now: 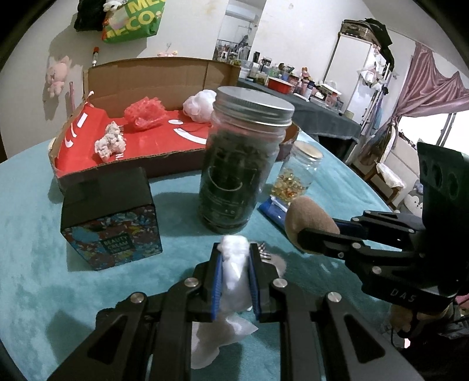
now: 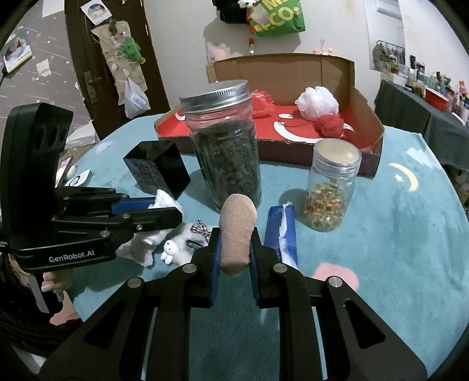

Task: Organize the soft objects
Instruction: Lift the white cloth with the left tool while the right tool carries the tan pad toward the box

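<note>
Close to the left wrist camera, the left gripper [image 1: 234,263] is squeezing a white tissue [image 1: 233,272] between its blue pads [image 1: 216,281]. The tissue is poking up past the tips and hanging down below them over the teal blanket [image 1: 44,278].

Close to the right wrist camera, the right gripper [image 2: 234,249] is pinching a tan sock [image 2: 236,231] between its two fingers. The sock is sticking up above the tips.

Just beside the left gripper, a little white bunny toy [image 2: 170,250] with a checked bow is lying on the blanket. A blue tissue pack [image 2: 283,231] is lying just to the right of the right gripper.

A bit farther back, a tall glass jar [image 2: 227,149] with a silver lid is standing upright, full of dark dried leaves. A small jar [image 2: 331,187] with yellow bits inside is standing to its right. A black box [image 1: 111,217] with a flowery side is sitting to the left of the tall jar.

Behind them, a cardboard box [image 2: 366,99] with a red floor is sitting open on the blanket. Inside it, a white bath puff [image 2: 318,101], a red ball of yarn [image 2: 329,126], a red mesh puff [image 1: 143,112] and a small pale fluffy lump [image 1: 110,142] are lying apart from each other.

Far back on the wall, a green bag [image 2: 278,17] is hanging.
</note>
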The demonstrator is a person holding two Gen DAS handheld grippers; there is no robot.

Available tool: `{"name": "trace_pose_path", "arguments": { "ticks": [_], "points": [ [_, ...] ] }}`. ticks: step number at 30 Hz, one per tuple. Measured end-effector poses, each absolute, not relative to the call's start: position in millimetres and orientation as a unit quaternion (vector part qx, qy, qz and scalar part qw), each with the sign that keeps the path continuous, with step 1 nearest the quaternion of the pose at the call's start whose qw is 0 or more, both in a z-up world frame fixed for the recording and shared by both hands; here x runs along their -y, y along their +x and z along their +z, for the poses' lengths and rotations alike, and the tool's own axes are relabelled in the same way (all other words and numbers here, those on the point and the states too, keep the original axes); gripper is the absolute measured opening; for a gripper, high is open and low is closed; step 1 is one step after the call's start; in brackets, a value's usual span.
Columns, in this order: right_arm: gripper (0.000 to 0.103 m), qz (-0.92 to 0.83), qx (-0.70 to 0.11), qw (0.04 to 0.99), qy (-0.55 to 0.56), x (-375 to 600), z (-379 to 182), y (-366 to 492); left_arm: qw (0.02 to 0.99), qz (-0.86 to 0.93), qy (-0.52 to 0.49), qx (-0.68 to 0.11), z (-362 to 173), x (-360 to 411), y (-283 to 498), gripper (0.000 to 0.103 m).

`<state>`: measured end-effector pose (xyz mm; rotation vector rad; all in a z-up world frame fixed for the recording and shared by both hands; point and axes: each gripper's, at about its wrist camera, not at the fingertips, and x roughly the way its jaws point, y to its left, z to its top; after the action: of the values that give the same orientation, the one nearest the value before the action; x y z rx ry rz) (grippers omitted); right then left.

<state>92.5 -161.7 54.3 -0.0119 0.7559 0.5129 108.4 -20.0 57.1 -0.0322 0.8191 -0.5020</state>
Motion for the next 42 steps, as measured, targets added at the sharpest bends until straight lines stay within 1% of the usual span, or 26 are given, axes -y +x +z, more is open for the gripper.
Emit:
{"name": "trace_pose_path", "arguments": {
  "ticks": [14, 21, 30, 35, 42],
  "points": [
    [0.016, 0.253, -0.369, 0.894, -0.009, 156.9, 51.7, 90.4, 0.885, -0.248, -0.023, -0.393, 59.3, 19.7, 107.9, 0.017],
    [0.016, 0.237, -0.373, 0.897, -0.004, 169.9, 52.7, 91.5, 0.895, -0.212, -0.043, -0.389, 70.6, -19.1, 104.5, 0.017],
    [0.017, 0.194, -0.382, 0.903, 0.020, 208.8, 50.5, 95.6, 0.899, -0.157, -0.061, -0.404, 73.4, -79.2, 108.1, 0.017],
    [0.017, 0.181, -0.387, 0.903, 0.029, 224.8, 51.2, 103.0, 0.900, -0.132, -0.053, -0.413, 67.9, -98.6, 118.1, 0.017],
    [0.017, 0.177, -0.394, 0.902, 0.008, 238.3, 48.9, 118.6, 0.898, -0.137, -0.017, -0.417, 58.3, -113.5, 144.1, 0.017]
  ]
}}
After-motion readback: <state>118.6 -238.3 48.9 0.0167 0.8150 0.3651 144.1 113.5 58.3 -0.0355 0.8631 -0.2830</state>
